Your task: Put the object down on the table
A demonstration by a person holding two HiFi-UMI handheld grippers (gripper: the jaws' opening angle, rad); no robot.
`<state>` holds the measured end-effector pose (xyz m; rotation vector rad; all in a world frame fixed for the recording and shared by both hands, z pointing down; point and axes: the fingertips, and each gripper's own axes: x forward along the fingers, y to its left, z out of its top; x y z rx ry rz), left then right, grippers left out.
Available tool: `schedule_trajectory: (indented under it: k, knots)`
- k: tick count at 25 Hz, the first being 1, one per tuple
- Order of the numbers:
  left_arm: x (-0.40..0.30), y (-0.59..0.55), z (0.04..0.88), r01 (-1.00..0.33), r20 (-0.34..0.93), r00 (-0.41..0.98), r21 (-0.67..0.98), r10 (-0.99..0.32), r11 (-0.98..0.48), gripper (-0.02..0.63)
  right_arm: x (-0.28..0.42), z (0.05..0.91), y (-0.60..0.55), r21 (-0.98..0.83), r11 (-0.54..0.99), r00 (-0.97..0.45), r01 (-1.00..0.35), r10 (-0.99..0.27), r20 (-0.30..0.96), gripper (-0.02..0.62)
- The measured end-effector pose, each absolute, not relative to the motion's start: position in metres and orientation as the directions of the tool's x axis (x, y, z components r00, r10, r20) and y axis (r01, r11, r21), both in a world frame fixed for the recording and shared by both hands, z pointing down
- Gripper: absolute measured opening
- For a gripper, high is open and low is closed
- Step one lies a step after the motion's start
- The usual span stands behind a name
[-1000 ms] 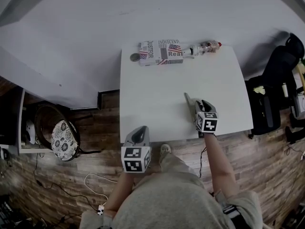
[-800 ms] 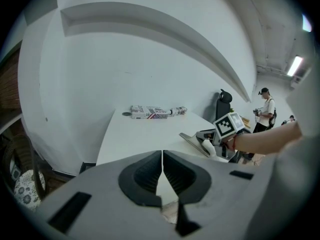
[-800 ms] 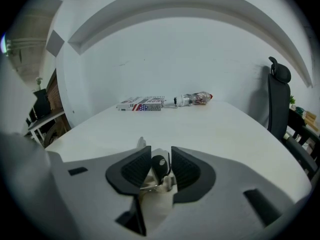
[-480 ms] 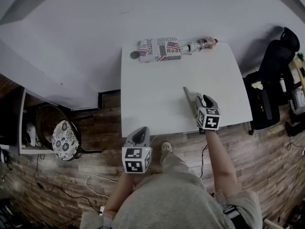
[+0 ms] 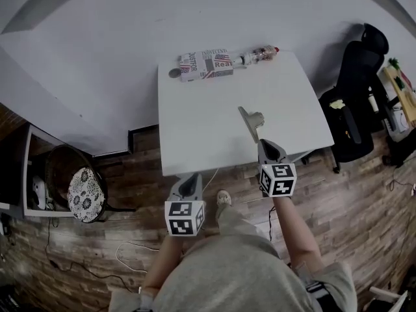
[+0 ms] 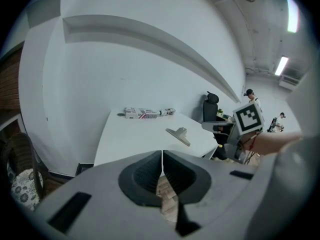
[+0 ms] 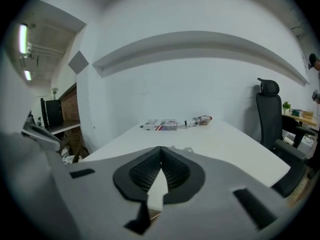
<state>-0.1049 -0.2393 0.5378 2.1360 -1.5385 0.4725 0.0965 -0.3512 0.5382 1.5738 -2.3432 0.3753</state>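
Lying flat on the counter [image 5: 195, 129] just ahead of the closed, empty right gripper [image 5: 264, 144], the metal clip [image 5: 250, 120] seems delivered; the left gripper [image 5: 190, 181] is likewise closed and empty.

White counter [image 5: 195, 135] against a pale wall [image 5: 117, 38], brown plank floor [image 5: 71, 259].
A black office chair [image 5: 365, 60] stands off the counter's right edge, a patterned round seat [image 5: 86, 194] off its left; strip lights [image 6: 281, 65] glow on the ceiling.

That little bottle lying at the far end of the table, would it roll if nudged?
Probably: the bottle lies on its side and looks round. It seems to be clear plastic, so it is likely light and would move easily.
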Motion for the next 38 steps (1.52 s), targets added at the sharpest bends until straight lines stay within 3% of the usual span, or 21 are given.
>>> schedule_trajectory:
  k: [19,38]
  knots:
    - [-0.086,-0.129,0.52,-0.946,0.453,0.325,0.167,-0.831,-0.278,0.01,0.08,0.493,-0.181,-0.089,0.402,-0.41,-0.911,-0.867,0.283,0.002]
    - [-0.088,-0.099,0.508,-0.946,0.414,0.322,0.175,-0.851,-0.273,0.01,0.072,0.482,-0.126,-0.104,0.429,-0.441,-0.897,-0.861,0.253,0.0]
